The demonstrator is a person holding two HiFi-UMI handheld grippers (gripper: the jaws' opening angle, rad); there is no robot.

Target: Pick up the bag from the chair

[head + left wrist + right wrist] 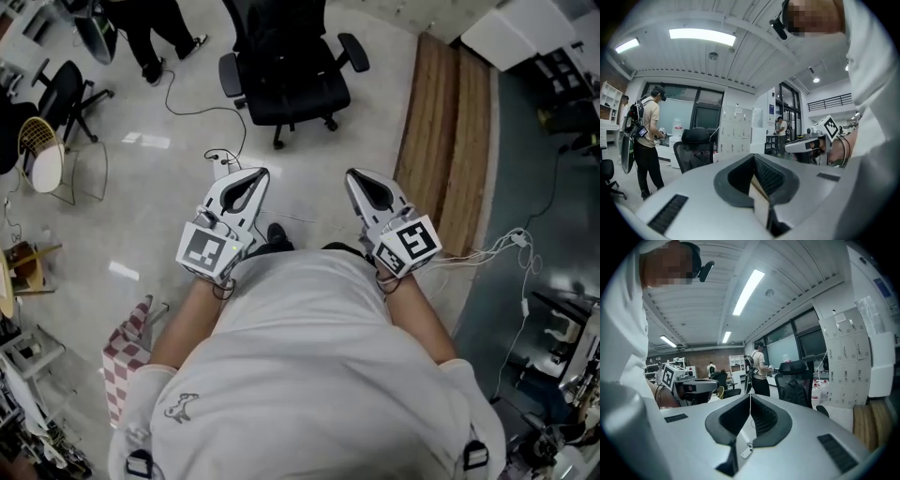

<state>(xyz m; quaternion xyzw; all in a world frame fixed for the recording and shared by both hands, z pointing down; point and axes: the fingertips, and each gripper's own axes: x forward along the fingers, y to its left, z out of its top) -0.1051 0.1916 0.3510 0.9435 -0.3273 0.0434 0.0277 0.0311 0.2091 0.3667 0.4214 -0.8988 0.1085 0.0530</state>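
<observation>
Black mesh and black armrests mark the office chair (281,70) straight ahead of me on the pale floor (150,216), its back turned my way. I count two black chairs. The second chair (61,94) is well to the left of the first, and one white wire-backed seat (42,155) is also to its left, nearer me.

I hold two tongs, side by side between me and the office chair, well short of it and pointing towards it. The left tongs (256,174) are pressed together at the tips with nothing between them. The right tongs (354,175) are pressed together and empty too.

I can make out one bag, a red-and-white checked bag (127,361). It stands on the floor well back and to the left of the office chair, beside my left elbow. I cannot see what is in it. Something dark shows through the chair's mesh back in the left gripper view, but I cannot tell what it is.

There are two other people: one person (647,136) with a backpack just left of the chair, and a second person (780,133) far beyond it to the right.

One wooden strip (445,141) runs along the floor to the right of the chair. White cables (497,248) lie to that side too, nearer me. One black cable (202,108) trails past the left of the chair's base.
</observation>
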